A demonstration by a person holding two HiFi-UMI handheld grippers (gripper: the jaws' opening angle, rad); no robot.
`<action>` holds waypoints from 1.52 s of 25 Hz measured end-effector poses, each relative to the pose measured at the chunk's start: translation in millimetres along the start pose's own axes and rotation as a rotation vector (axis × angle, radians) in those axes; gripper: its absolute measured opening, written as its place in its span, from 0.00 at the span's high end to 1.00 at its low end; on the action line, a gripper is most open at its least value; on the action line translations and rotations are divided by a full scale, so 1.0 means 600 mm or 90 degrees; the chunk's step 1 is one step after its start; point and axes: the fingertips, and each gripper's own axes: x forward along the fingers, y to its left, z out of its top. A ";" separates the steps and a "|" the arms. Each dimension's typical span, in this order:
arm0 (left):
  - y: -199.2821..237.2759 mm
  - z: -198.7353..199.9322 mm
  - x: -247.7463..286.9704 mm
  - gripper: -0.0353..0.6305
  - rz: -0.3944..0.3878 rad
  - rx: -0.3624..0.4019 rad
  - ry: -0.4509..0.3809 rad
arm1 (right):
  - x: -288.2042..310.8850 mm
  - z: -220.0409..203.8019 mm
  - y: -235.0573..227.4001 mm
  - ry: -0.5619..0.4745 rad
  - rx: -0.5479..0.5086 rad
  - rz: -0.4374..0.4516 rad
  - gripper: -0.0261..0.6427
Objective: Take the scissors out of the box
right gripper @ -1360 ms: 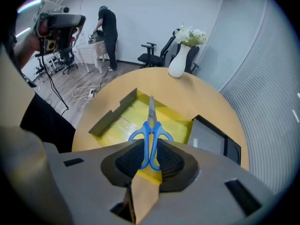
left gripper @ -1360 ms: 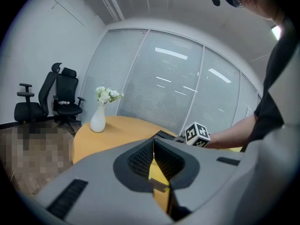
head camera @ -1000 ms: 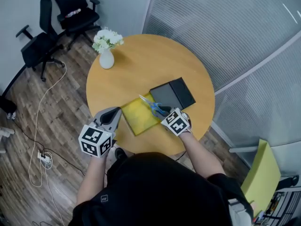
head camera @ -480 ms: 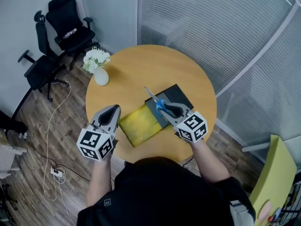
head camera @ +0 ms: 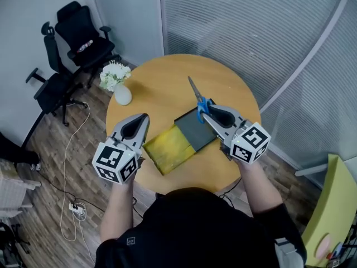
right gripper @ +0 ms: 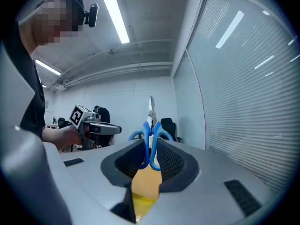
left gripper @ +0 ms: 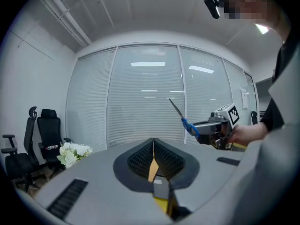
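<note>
Blue-handled scissors (head camera: 197, 95) are clamped by their handles in my right gripper (head camera: 210, 112), held in the air above the round table with the blades pointing away from me. In the right gripper view the scissors (right gripper: 150, 125) stand upright between the pads. Below them on the table lies the black box (head camera: 195, 130) with its yellow part (head camera: 169, 148) beside it. My left gripper (head camera: 141, 120) hovers to the left of the box, shut with nothing in it. From the left gripper view, the scissors (left gripper: 181, 116) show ahead in the right gripper (left gripper: 206, 125).
The wooden table (head camera: 162, 74) carries a white vase of flowers (head camera: 116, 81) at its far left. Black office chairs (head camera: 75, 35) stand on the wood floor beyond, with a cable (head camera: 72, 149) on the floor. Glass walls with blinds close the far and right sides.
My right gripper has risen from the box with the scissors, and the blades now point away above the table. The left gripper has also lifted a little.
</note>
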 end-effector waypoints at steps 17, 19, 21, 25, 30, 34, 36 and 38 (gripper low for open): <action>0.012 0.034 -0.032 0.92 0.066 -0.002 -0.052 | 0.001 0.066 0.036 -0.161 0.067 -0.057 0.82; 0.009 0.026 -0.029 0.92 0.063 -0.008 -0.050 | 0.000 0.059 0.032 -0.157 0.070 -0.057 0.82; 0.008 0.023 -0.026 0.92 0.060 -0.012 -0.049 | 0.001 0.057 0.032 -0.154 0.065 -0.056 0.82; 0.010 0.024 -0.025 0.92 0.056 -0.017 -0.053 | 0.004 0.060 0.039 -0.149 0.049 -0.052 0.82; 0.007 0.017 -0.020 0.92 0.051 -0.019 -0.050 | 0.002 0.058 0.037 -0.149 0.044 -0.051 0.82; 0.006 0.016 -0.015 0.92 0.049 -0.019 -0.046 | 0.002 0.054 0.032 -0.146 0.048 -0.051 0.82; 0.006 0.015 -0.014 0.92 0.048 -0.019 -0.045 | 0.004 0.051 0.033 -0.143 0.048 -0.051 0.82; 0.004 0.014 -0.012 0.92 0.047 -0.019 -0.045 | 0.004 0.048 0.032 -0.141 0.048 -0.050 0.82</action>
